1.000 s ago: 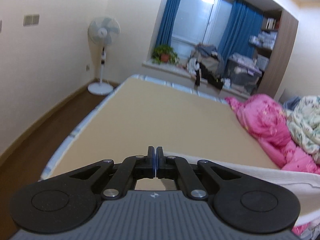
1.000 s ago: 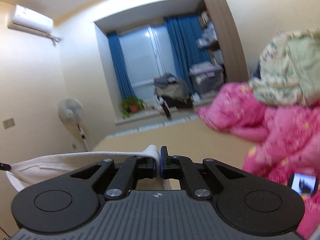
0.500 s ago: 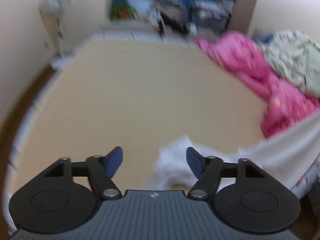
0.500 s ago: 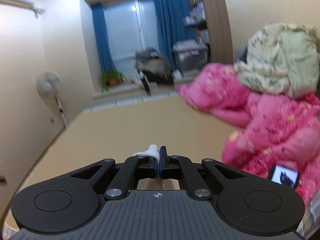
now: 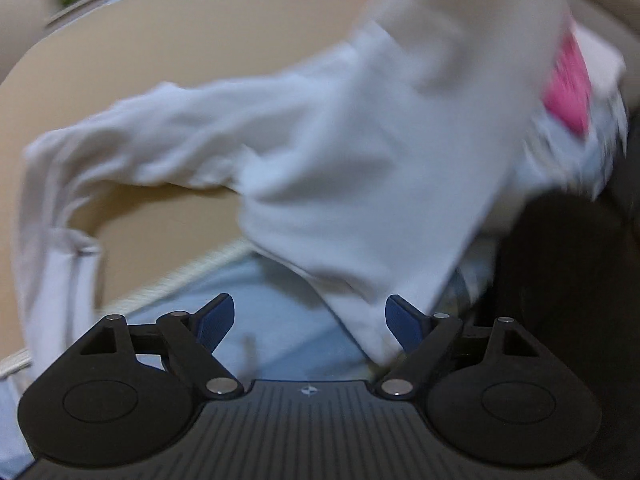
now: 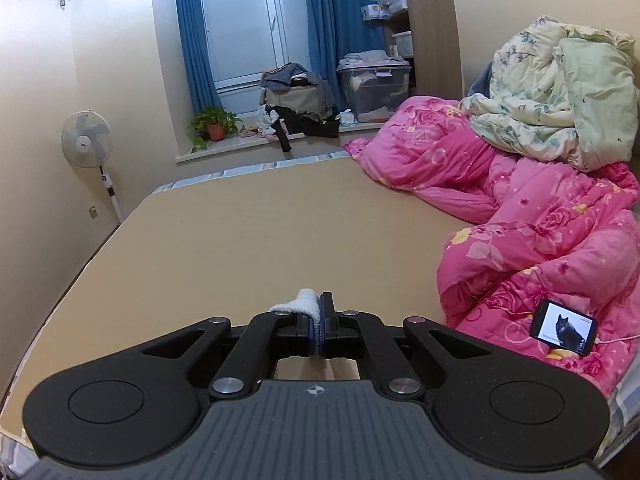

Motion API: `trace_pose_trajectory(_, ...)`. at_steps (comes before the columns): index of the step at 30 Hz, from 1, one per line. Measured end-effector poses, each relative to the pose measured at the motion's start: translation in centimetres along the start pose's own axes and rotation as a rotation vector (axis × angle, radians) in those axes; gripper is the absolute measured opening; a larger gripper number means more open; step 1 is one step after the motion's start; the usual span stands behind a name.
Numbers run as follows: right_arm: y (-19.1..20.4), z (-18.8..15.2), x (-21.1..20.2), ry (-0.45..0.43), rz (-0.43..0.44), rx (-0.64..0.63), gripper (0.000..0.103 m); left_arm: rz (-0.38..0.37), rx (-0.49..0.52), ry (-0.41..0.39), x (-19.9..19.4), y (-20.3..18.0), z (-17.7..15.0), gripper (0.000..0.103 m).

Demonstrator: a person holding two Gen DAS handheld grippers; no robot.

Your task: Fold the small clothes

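1. Left wrist view: one white garment point(image 5: 340, 152), blurred, hangs over the tan mattress point(image 5: 200, 40) edge, one sleeve trailing onto the mattress.
2. The left gripper point(image 5: 308, 322) points steeply down at the mattress edge; its jaws have just been opening and stand wide, the garment's hem dangling between them, unpinched.
3. One right gripper point(image 6: 318, 314), tilted slightly down over the mattress, is clamped tight on a tuft of the white cloth.

White long-sleeved top point(image 5: 360, 152), soft cotton-looking, pretty blurry in the left view. It's hanging up from the upper right and drapes down onto the tan bed, one sleeve point(image 5: 120, 136) stretched out left and bending down at the cuff. A bunched white bit of it point(image 6: 302, 302) pokes up in the right view.
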State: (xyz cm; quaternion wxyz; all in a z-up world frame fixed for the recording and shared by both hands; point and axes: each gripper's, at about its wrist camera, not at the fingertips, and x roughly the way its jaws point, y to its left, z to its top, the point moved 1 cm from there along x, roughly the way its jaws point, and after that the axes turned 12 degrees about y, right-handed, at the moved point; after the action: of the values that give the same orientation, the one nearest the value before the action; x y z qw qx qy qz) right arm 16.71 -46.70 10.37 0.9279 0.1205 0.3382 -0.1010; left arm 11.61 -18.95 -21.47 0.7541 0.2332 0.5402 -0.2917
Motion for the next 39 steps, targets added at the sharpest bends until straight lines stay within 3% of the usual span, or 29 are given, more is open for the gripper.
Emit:
trace_pose_trajectory(5,-0.3,0.4,0.3,0.007,0.023,0.018,0.002,0.045,0.110,0.073,3.9,-3.6,-0.1,0.087)
trace_pose_trajectory(10,-0.4,0.3,0.1,0.006,0.024,0.022,0.002,0.079,0.111,0.073,4.7,-4.2,0.6,0.089)
trace_pose_trajectory(19,-1.8,0.0,0.4,0.005,0.023,0.050,0.002,-0.063,-0.253,0.051,2.3,5.1,0.1,0.089)
trace_pose_trajectory(23,-1.9,-0.1,0.4,0.012,0.022,0.052,0.002,-0.099,-0.340,0.088,2.6,7.9,0.3,0.089)
trace_pose_trajectory(33,-1.5,-0.2,0.5,0.020,0.021,0.047,0.002,-0.063,-0.196,0.098,3.9,3.4,1.4,0.089)
trace_pose_trajectory(39,-1.6,0.0,0.5,0.018,0.022,0.050,0.002,0.090,-0.138,0.095,5.2,0.0,2.6,0.091)
